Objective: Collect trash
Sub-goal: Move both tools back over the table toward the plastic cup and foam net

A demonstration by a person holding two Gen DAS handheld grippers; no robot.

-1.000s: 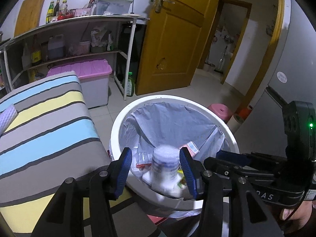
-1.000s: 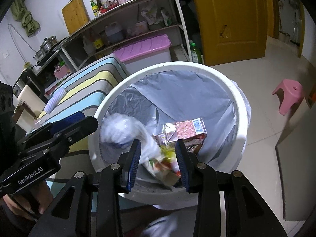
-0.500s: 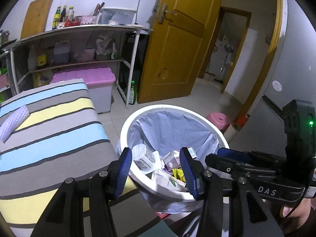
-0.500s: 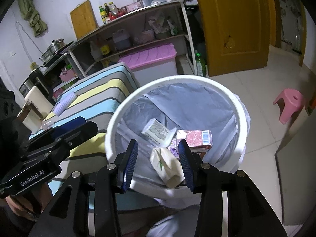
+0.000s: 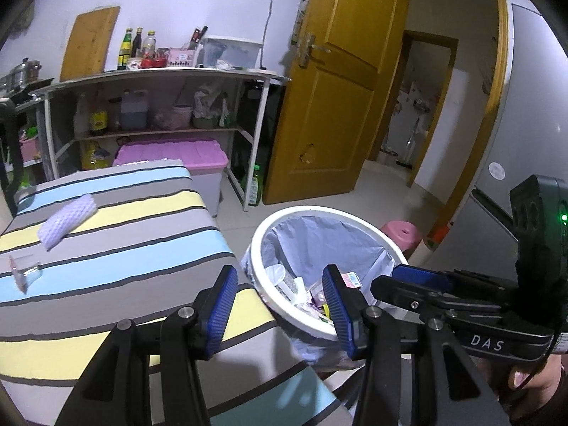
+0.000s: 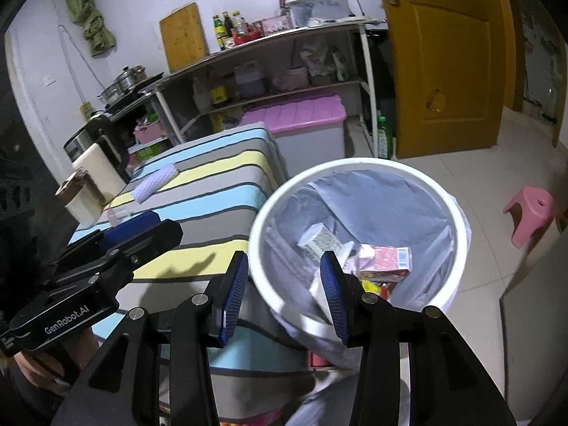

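Note:
A white trash bin (image 5: 284, 218) with a grey liner stands on the floor beside the striped table (image 5: 124, 248); it also shows in the right wrist view (image 6: 358, 165). Inside lie a white cup (image 6: 316, 239), a pink carton (image 6: 388, 259) and other wrappers. My left gripper (image 5: 278, 307) is open and empty above the table's corner and the bin's near rim. My right gripper (image 6: 282, 293) is open and empty above the bin's left rim. A purple foam net (image 5: 67, 222) and a small clear plastic piece (image 5: 25, 271) lie on the table.
A shelf rack (image 5: 159, 106) with bottles and a pink-lidded storage box (image 5: 174, 152) stand behind the table. A yellow door (image 5: 337, 88) is open at the back. A pink stool (image 6: 530, 209) sits on the tiled floor right of the bin.
Both grippers have drawn back and up from the bin. The white cup and crumpled wrapper they released now lie in the bin. More of the table has come into view.

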